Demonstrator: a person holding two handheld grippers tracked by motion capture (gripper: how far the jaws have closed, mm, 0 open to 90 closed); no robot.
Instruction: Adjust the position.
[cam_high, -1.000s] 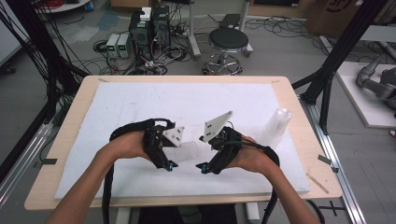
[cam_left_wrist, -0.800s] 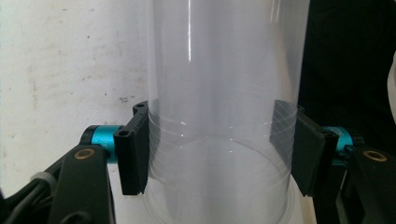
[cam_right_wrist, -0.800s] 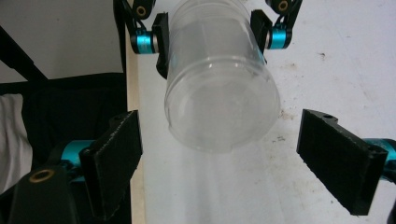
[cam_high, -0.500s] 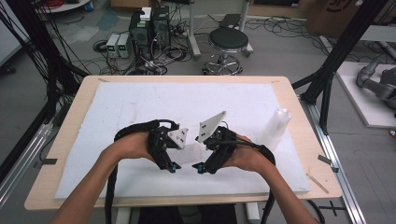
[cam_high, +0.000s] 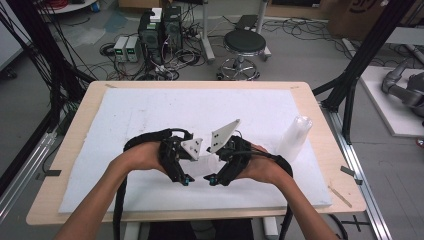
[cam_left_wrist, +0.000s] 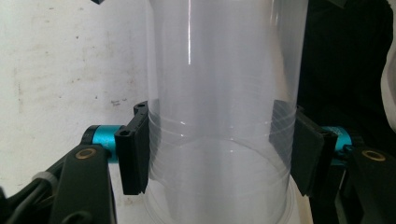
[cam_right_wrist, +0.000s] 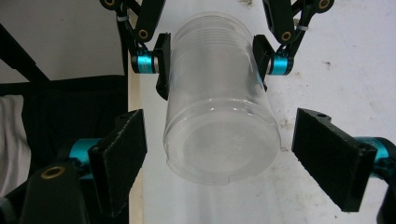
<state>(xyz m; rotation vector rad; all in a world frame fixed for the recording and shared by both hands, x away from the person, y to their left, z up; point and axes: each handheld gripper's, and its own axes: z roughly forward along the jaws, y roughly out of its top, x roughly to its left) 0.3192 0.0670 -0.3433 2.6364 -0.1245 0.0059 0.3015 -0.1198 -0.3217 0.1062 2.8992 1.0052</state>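
A clear plastic cup (cam_left_wrist: 219, 93) lies on its side between my two grippers, low over the white board (cam_high: 150, 115). My left gripper (cam_left_wrist: 219, 149) is shut on it, a pad pressed to each side of the wall near the rim. In the high view the cup (cam_high: 204, 164) shows faintly between the left gripper (cam_high: 186, 180) and the right gripper (cam_high: 212, 179). My right gripper (cam_right_wrist: 222, 158) is open: its jaws have just been closing and stand either side of the cup's base (cam_right_wrist: 224, 149) with a gap on each side. The left gripper (cam_right_wrist: 210, 60) shows beyond, clamping the cup.
A second clear plastic cup stack (cam_high: 295, 137) stands upright at the board's right edge. The wooden table's front edge (cam_high: 200, 215) runs just below my hands. A stool (cam_high: 244, 45) and electronics sit on the floor beyond the table.
My right hand has edged left towards the left gripper, so the two grey plates stand closer together. The left hand has kept still.
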